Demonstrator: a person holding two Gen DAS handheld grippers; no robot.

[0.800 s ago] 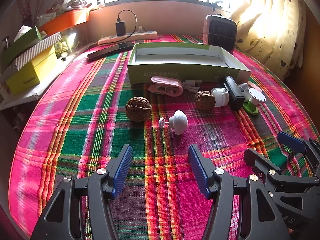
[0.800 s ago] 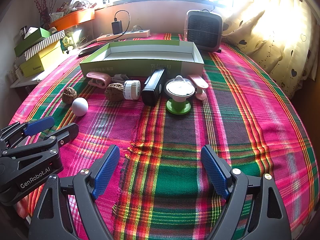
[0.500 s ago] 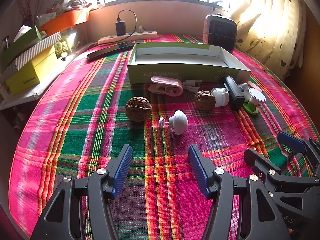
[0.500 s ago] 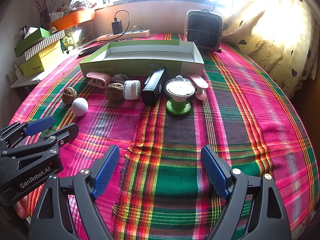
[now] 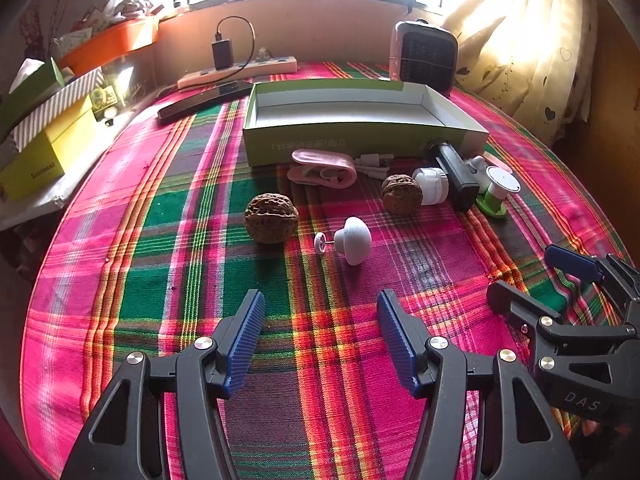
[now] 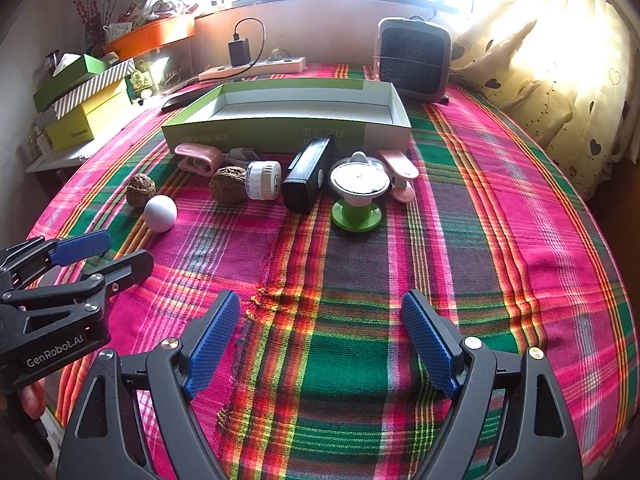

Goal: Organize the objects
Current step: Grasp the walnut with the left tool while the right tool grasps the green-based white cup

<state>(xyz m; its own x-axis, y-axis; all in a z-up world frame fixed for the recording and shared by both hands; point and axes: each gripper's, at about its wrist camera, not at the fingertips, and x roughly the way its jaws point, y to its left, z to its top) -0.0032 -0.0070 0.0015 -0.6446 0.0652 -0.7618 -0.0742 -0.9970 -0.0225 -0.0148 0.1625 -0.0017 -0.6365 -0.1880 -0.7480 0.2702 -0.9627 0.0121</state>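
Observation:
A shallow green and white box (image 5: pixel 360 120) (image 6: pixel 288 116) lies open at the back of the plaid cloth. In front of it lie a pink clip (image 5: pixel 324 168), two walnuts (image 5: pixel 271 218) (image 5: pixel 401 193), a white mushroom-shaped knob (image 5: pixel 352 240) (image 6: pixel 161 213), a small white jar (image 6: pixel 263 179), a black oblong device (image 6: pixel 309 178), a green and white spool (image 6: pixel 359 194) and a pink scoop (image 6: pixel 398 174). My left gripper (image 5: pixel 320 312) stands open just short of the knob, nothing between its fingers. My right gripper (image 6: pixel 320 316) is open over bare cloth, short of the spool.
A grey fan heater (image 6: pixel 412 60) stands at the back right beside a curtain (image 6: pixel 560 80). A power strip with a charger (image 6: pixel 256 64) and a dark remote (image 5: pixel 204 100) lie behind the box. Stacked boxes (image 6: pixel 88 96) fill a shelf on the left.

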